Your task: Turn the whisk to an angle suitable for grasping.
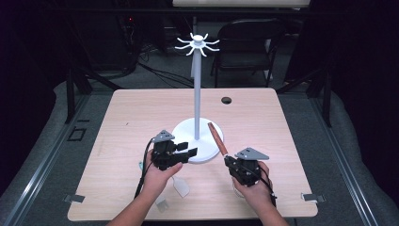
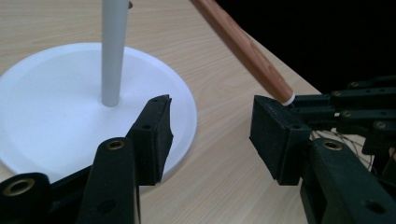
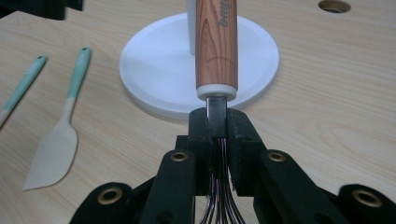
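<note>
- A pale wooden table (image 1: 263, 117) stands in a dark room (one folding chair (image 1: 244, 42) behind).
- One white stand (image 1: 197, 136); two spatulas (image 3: 56, 140).
- Right gripper (image 3: 218, 122) clamps one whisk (image 3: 216, 46) beside the stand's base.
- Left gripper (image 2: 210, 135) gapes, holding nothing.

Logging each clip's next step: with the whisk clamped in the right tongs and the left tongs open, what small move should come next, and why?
Probably raise the right tongs so the whisk climbs toward the hooks atop the white stand. They are shut on its metal neck, wooden handle pointing at the stand's base. The left tongs are open and hold nothing.
</note>
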The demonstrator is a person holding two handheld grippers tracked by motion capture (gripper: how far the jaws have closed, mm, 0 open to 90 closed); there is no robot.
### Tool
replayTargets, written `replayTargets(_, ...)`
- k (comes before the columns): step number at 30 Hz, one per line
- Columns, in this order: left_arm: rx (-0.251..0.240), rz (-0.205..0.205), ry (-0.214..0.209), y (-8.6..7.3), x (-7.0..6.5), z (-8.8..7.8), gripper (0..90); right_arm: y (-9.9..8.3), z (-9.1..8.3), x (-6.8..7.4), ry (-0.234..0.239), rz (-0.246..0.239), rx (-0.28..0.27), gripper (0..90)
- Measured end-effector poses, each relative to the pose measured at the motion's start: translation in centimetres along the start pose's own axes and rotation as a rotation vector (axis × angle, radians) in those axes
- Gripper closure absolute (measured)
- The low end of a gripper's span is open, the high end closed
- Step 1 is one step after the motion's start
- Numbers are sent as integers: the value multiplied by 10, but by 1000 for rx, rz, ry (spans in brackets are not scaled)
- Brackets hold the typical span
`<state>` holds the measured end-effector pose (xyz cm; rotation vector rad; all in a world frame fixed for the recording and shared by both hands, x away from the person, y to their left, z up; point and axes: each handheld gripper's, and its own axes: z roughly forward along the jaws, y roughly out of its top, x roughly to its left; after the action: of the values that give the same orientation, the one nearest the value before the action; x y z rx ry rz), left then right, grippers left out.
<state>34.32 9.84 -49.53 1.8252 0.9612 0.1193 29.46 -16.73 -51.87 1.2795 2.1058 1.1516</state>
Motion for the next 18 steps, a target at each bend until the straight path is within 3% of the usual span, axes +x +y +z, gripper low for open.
replayTargets(5, -9, -16, -50, 5, -10, 11, 509, 2, 5, 11, 6, -44, -23, 809)
replayTargets(11, -1, -38, -80, 7, -21, 30, 505, 5, 6, 16, 21, -55, -56, 809)
replayTargets(18, 5, -90, -97, 6, -19, 37, 509, 6, 7, 20, 42, -77, -75, 809)
